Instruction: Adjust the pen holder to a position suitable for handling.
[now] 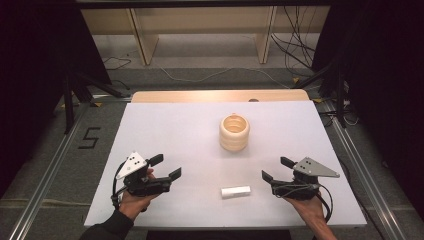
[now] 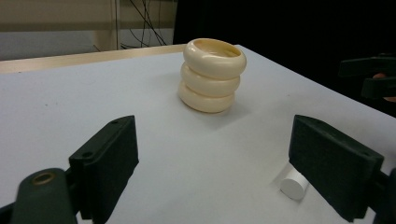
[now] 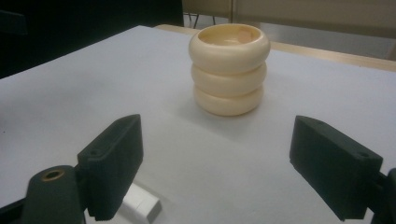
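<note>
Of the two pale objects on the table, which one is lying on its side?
The small white cylinder near the front edge lies flat; the cream ringed cup stands upright behind it.

Cup [image 1: 234,132]: on table [image 1: 165,125], centre, toward far edge.
Cylinder [image 1: 235,191]: lying near front edge, before cup.
Left gripper [image 1: 165,167]: left of cylinder.
Right gripper [image 1: 277,169]: right of cylinder.

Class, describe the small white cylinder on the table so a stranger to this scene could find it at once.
Start from the white table, where a cream ribbed pot stands upright near the middle. Come toward the near edge, between the left gripper and the right gripper: the white cylinder lies there on its side. Unlike the pot, it is small, plain, white and lying down.
</note>
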Demonstrator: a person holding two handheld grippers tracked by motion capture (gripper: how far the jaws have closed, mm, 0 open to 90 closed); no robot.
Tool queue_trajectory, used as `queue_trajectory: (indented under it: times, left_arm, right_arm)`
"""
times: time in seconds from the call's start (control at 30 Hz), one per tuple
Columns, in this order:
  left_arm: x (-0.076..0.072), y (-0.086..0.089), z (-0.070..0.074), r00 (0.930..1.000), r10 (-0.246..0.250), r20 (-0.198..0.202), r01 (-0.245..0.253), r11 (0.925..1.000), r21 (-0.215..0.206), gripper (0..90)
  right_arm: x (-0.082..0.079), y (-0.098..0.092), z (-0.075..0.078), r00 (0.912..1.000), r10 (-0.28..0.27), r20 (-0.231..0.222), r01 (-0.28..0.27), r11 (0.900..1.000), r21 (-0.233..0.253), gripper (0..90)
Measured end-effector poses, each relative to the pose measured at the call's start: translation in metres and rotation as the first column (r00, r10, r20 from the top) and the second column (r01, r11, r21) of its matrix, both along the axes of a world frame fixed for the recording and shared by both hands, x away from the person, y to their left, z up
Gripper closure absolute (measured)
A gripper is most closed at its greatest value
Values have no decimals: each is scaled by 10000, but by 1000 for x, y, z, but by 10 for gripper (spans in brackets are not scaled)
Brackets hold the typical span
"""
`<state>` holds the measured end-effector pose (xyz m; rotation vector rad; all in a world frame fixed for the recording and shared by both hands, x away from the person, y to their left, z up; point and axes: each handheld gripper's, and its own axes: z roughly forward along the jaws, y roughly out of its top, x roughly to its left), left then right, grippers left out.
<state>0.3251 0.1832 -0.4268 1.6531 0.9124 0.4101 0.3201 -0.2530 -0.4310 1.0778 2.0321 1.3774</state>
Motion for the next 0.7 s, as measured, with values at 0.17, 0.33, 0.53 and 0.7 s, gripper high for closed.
queue_trajectory:
  times: [0.17,0.33,0.53,0.7]
  left_arm:
    - [0,0,0,10000,-2,10,2,10000,3,149]
    - [0,0,0,10000,-3,17,3,10000,-16,149]
    - [0,0,0,10000,1,20,-1,10000,-15,149]
    - [0,0,0,10000,0,22,1,10000,-19,149]
  right_arm:
    - [1,0,0,10000,11,-17,-11,10000,-44,179]
    - [2,0,-1,10000,14,-32,-14,10000,-79,180]
    - [3,1,0,9999,134,-35,-134,9997,-211,180]
    - [5,2,1,9998,203,-60,-204,9995,-250,182]
